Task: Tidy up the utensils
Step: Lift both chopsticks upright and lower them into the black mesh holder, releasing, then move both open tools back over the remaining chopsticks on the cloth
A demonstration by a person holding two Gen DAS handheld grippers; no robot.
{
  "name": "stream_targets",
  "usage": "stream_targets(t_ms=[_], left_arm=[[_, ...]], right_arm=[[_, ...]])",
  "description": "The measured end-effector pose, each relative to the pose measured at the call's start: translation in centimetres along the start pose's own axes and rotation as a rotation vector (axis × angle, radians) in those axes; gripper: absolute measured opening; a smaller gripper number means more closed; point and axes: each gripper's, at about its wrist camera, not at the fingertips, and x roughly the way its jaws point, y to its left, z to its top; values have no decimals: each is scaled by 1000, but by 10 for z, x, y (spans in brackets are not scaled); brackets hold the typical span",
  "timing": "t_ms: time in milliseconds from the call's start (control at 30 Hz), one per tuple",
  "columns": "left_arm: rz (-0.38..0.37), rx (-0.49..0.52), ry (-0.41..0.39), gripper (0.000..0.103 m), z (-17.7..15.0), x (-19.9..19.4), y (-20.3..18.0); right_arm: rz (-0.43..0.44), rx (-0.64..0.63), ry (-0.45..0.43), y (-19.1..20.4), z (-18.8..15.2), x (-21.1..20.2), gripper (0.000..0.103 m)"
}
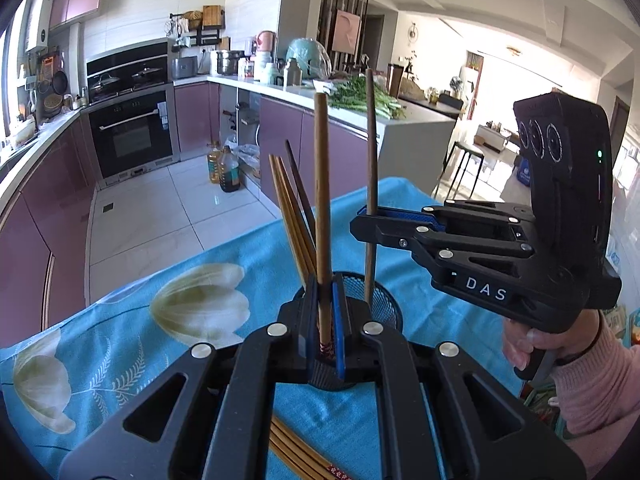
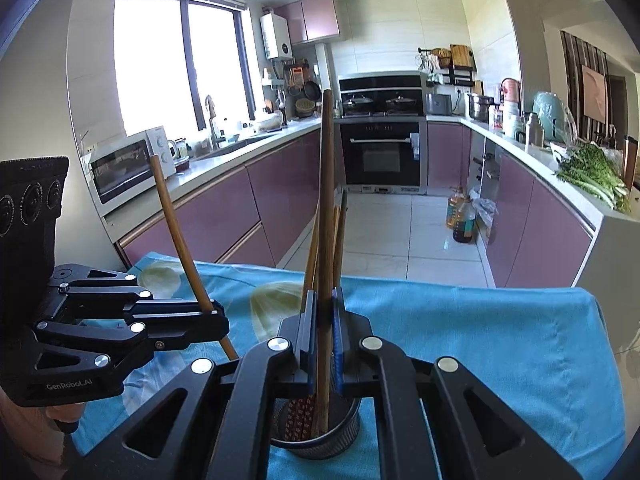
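Note:
A black mesh utensil holder point(image 1: 382, 308) stands on the blue flowered tablecloth point(image 1: 192, 312); it also shows in the right wrist view point(image 2: 320, 434), with several chopsticks point(image 1: 292, 216) leaning in it. My left gripper point(image 1: 323, 328) is shut on a brown chopstick point(image 1: 321, 200) held upright over the holder. My right gripper point(image 1: 366, 222) is shut on a darker chopstick point(image 1: 371, 152), whose lower end is inside the holder. In the right wrist view my right gripper point(image 2: 325, 344) clamps its chopstick point(image 2: 327, 200), and my left gripper point(image 2: 218, 320) holds its tilted chopstick point(image 2: 176, 236).
More chopsticks point(image 1: 300, 456) lie on the cloth near me. Behind are purple kitchen cabinets point(image 2: 224, 216), an oven point(image 2: 382, 152), oil bottles point(image 2: 460, 216) on the floor and greens point(image 2: 596, 172) on the counter.

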Motion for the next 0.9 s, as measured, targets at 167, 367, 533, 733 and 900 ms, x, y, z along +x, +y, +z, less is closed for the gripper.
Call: stream_targets(t_ms=[167,367,533,733,900], left_arm=[[-21,-7,48,8,-2,15,4],[-21,-50,72,8,1,35,24],[-19,-83,68,8,6,43,30],[-2,-118,49,19,5,43,33],[42,-137,-13,24,-4,22,35]], right_arm=[[10,8,81,-2,-5,15,6],[21,40,121,-9,-10,28,6],[16,60,118,-10,-9,33,7],[6,94,94,-14,-9,30,9],[10,93,61,-12,-11,18,13]])
